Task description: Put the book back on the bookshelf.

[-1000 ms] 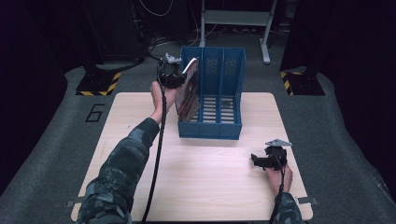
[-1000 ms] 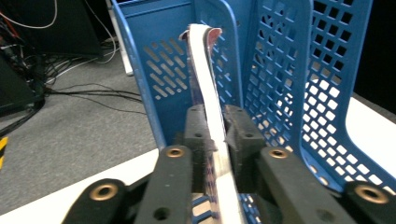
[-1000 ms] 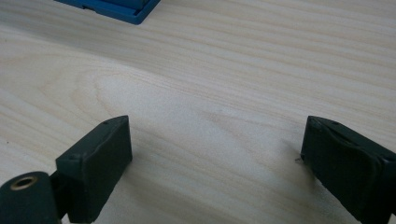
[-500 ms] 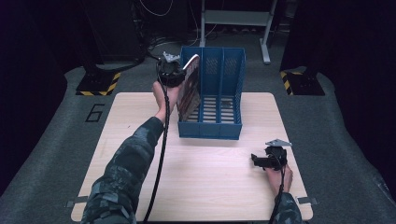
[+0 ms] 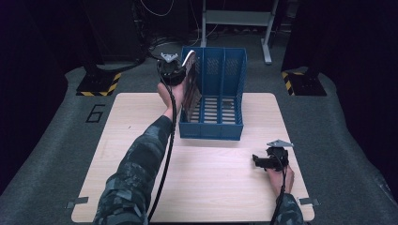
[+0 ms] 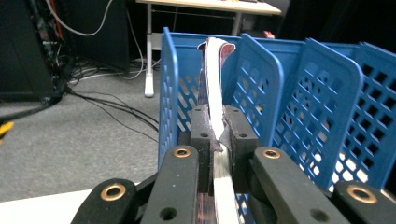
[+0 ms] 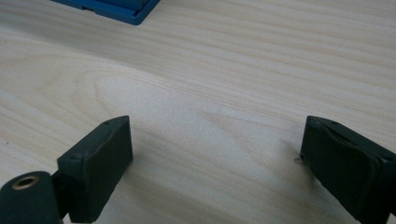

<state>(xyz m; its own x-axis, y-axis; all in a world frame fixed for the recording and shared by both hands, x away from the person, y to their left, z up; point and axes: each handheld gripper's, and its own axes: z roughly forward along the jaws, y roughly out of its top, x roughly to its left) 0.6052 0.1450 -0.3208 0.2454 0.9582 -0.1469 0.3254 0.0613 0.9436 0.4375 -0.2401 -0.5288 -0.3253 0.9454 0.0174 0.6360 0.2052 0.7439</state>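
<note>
My left gripper [image 5: 180, 71] is clamped on a thin book [image 6: 215, 93], held on edge at the top of the blue file rack [image 5: 225, 70], over its leftmost slot. The book's long axis runs down into the rack; I judge lowering is next. My right gripper [image 7: 215, 154] rests on the table [image 5: 141, 131], well short of the rack, jaws wide apart, empty.
</note>
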